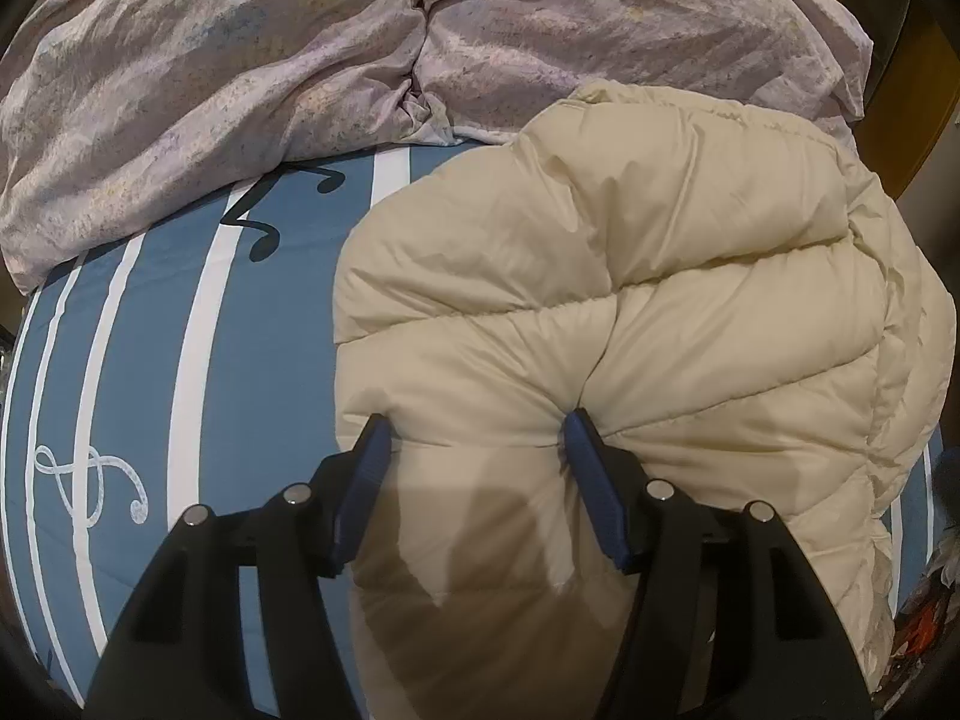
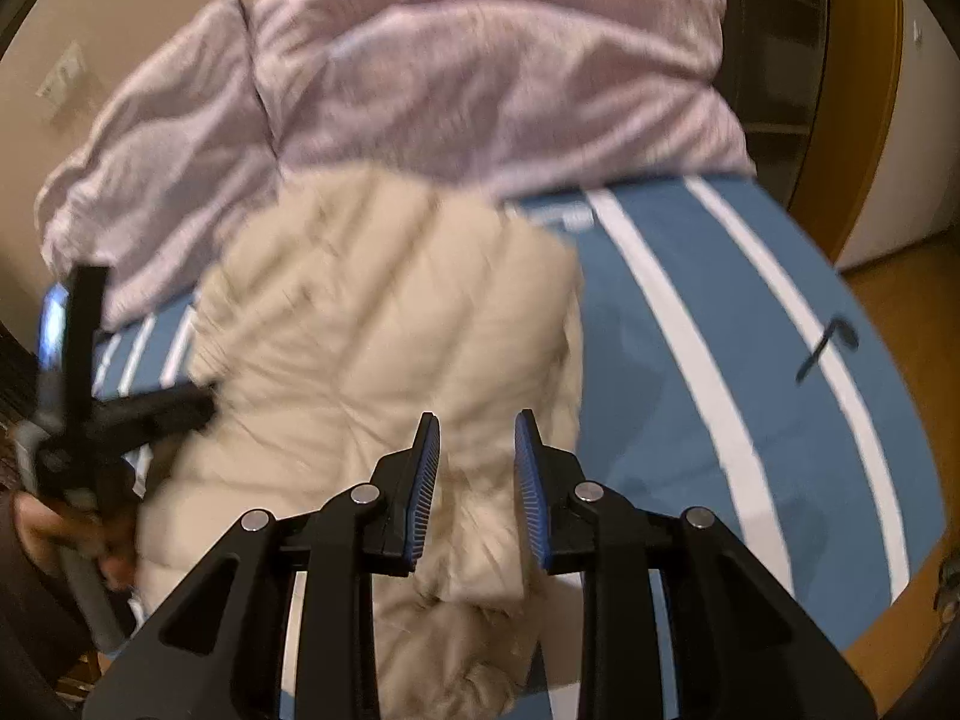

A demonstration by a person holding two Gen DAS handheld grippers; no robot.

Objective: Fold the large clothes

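Locate the cream quilted puffer jacket [image 1: 660,300] flat on the blue bed sheet with white stripes and music-note print [image 1: 270,360], far end touching the bunched lilac duvet [image 1: 210,60]

Read the left gripper [image 1: 477,429] as clamped, jaws wide, around a thick puff at the jacket's near edge, with creases radiating from both fingertips. Read the right gripper [image 2: 477,426] as closed narrow on a bunched flap of the same jacket, with fabric filling the gap between the pads; treat this as probable only, given the blur in the right wrist view

Hazards, as judged:
- Expect slip from the left clamp: slick padded shell, springy fill, bite on a bulge and not on a flat hem
- Expect uneven folding if only the right side lifts: risk of twisting the panel and trapping air in the quilting
- Avoid snagging the sheet beneath; check that no blue fabric sits between the pads
- Avoid pushing the fold into the duvet, where the far end can ride up and crumple

Clearance:
- Use the bare sheet to the left of the jacket in the left wrist view
- Note the bed edge and wooden floor [image 2: 888,312] well beyond the stripes on the right
- Allow little room toward the duvet
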